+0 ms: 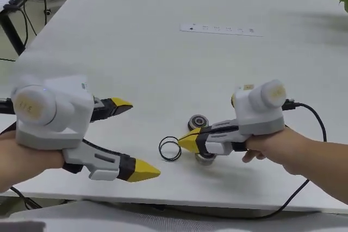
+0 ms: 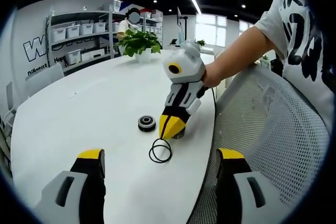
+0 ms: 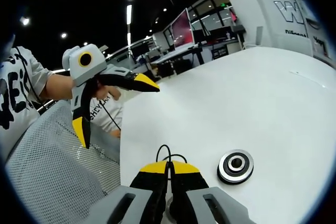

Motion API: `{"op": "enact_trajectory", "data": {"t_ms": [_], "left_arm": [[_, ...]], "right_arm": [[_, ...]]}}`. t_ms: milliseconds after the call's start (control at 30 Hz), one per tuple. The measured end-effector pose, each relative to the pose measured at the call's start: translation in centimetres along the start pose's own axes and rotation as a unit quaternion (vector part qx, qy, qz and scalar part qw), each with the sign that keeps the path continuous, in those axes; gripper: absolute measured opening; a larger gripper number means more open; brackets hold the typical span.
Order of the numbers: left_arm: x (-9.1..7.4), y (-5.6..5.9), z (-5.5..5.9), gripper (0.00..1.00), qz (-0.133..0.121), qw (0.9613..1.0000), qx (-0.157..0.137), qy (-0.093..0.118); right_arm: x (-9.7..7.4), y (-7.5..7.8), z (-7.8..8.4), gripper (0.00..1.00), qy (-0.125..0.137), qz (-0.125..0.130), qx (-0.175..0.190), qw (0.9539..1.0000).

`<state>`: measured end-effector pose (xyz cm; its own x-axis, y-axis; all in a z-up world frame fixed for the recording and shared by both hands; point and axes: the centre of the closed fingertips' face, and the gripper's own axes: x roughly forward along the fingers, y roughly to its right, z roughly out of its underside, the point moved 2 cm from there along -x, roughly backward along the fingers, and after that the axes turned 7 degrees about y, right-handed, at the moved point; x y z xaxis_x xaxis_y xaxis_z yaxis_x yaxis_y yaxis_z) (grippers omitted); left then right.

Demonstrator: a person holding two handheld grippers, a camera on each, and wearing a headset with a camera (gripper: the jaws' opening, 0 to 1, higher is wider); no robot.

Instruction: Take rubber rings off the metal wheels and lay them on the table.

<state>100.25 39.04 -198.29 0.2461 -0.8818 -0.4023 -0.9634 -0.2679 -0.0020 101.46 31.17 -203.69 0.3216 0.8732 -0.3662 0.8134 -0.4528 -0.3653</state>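
Left claw: wide, empty.
Right claw: jaws together, beside loose rubber rings on desk.
Metal wheel: seemingly not yet stripped.

Left gripper is near-left, held in the left hand, with its jaws spread wide. One yellow tip is farther and one nearer, and both point right. Right gripper comes in from the right, held by the right hand, forearm running off near-right; its jaws are pressed together, yellow tips meeting, pointing left and tilted slightly down. The two grippers face each other tip to tip, set apart and not touching.
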Motion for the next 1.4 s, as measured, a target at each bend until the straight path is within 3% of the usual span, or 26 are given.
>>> {"op": "enact_trajectory", "data": {"t_ms": [800,1200,1400], "left_arm": [[0.1,0.1,0.7,0.85,0.001,0.9999,-0.007,-0.015],[0.3,0.4,0.9,0.85,0.009,0.9996,-0.009,-0.023],[0.4,0.3,0.9,0.84,0.012,0.9996,-0.009,-0.026]], "right_arm": [[0.3,1.1,0.8,0.0,-0.022,0.024,-0.025,0.9992],[0.3,1.0,1.3,0.08,-0.04,0.026,-0.047,0.9977],[-0.2,1.2,0.6,0.13,-0.026,0.033,-0.047,0.998]]}}
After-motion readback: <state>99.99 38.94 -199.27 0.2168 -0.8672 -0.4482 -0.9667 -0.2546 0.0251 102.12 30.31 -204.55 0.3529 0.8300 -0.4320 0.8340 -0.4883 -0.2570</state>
